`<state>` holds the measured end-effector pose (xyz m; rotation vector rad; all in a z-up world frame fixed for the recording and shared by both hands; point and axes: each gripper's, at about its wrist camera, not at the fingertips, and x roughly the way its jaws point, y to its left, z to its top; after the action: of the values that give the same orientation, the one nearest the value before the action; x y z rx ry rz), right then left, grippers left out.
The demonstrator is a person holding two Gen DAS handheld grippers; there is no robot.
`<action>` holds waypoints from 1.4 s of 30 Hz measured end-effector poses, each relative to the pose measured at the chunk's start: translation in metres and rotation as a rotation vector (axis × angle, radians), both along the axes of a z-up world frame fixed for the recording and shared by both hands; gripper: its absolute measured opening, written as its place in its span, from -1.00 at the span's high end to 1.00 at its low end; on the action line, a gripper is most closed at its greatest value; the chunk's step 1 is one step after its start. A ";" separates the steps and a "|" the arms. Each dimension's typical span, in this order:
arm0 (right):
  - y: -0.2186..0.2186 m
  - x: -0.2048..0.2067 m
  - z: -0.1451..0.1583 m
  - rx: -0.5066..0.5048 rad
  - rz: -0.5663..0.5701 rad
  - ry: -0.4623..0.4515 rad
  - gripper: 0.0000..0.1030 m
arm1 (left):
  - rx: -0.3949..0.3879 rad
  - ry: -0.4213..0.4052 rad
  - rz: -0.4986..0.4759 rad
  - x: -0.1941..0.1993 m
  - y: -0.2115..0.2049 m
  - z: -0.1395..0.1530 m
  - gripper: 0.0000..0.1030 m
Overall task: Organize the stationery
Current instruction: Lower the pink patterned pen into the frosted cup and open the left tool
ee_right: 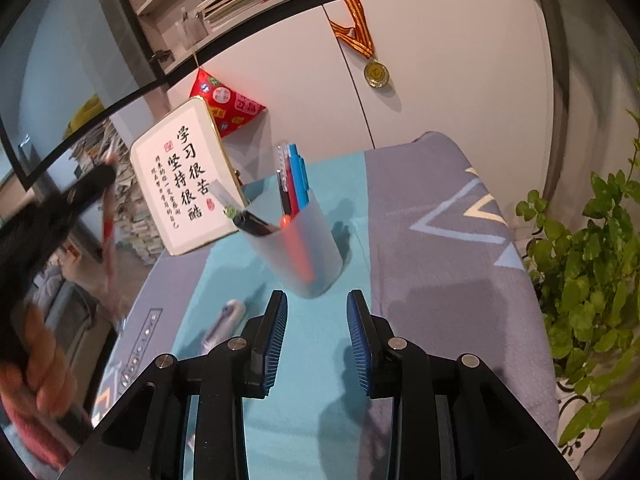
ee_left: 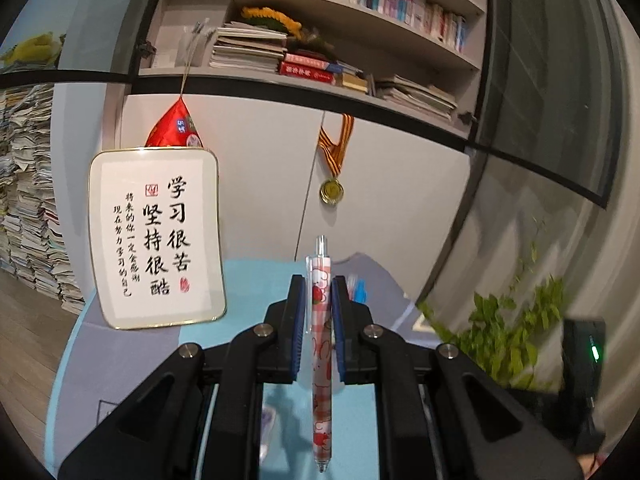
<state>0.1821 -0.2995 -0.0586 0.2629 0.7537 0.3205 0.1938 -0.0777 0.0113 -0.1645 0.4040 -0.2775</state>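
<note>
Above the blue-and-grey bench, we are pinching a pink cartoon-printed pen upright in the left claw, ready for the frosted plastic pen cup; the right claw is hanging part-open, empty.

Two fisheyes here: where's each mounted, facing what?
Left wrist: behind the left gripper, facing the bookshelf; fingers shut on a patterned pen.
Right wrist: behind the right gripper, angled down at the pen cup; fingers open, empty; a hand at the edge.
Shared: calligraphy plaque, medal.
</note>
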 end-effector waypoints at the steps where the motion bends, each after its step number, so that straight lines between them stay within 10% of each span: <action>1: -0.003 -0.002 -0.002 -0.004 0.008 0.002 0.40 | -0.003 -0.003 0.007 0.005 -0.004 0.000 0.78; 28: -0.032 0.013 -0.034 0.010 -0.011 0.078 0.40 | 0.017 -0.173 0.178 0.091 -0.050 -0.002 0.78; 42: -0.039 0.017 -0.039 0.045 -0.034 0.078 0.40 | 0.088 -0.118 0.145 0.103 -0.057 -0.038 0.78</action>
<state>0.1994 -0.3389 -0.0974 0.3321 0.8191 0.2971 0.2972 -0.1346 -0.0266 -0.0900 0.2851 -0.1260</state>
